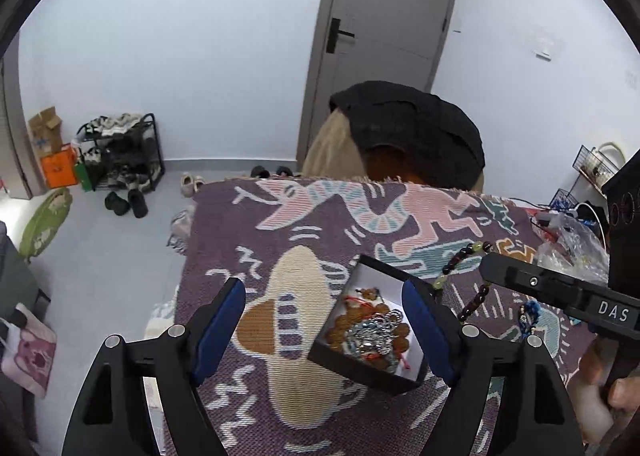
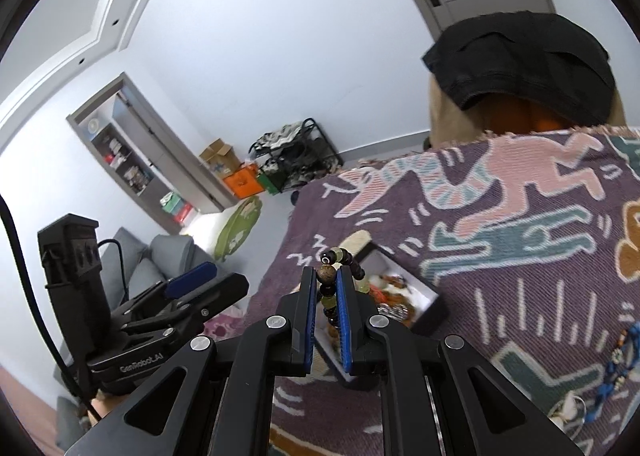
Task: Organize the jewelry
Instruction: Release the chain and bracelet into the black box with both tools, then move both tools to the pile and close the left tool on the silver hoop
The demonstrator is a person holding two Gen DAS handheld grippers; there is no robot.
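Observation:
A black jewelry box [image 1: 362, 370] with a white lining sits on the patterned purple blanket [image 1: 248, 224] and holds several bead bracelets and a silver chain. My left gripper [image 1: 326, 296] is open, its blue pads on either side of the box's left part, touching nothing. My right gripper [image 2: 326, 276] is shut on a bracelet of dark and pale green beads [image 2: 340, 260]. In the left wrist view the bracelet [image 1: 466, 260] hangs from the right gripper [image 1: 486, 262] just right of the box. The box [image 2: 432, 312] lies just beyond the right fingertips.
A blue beaded piece [image 1: 528, 314] lies on the blanket right of the box; it also shows in the right wrist view [image 2: 616, 364]. A clear plastic bag [image 1: 572, 244] sits at the blanket's right edge. A chair draped with dark clothing [image 1: 416, 128] stands behind.

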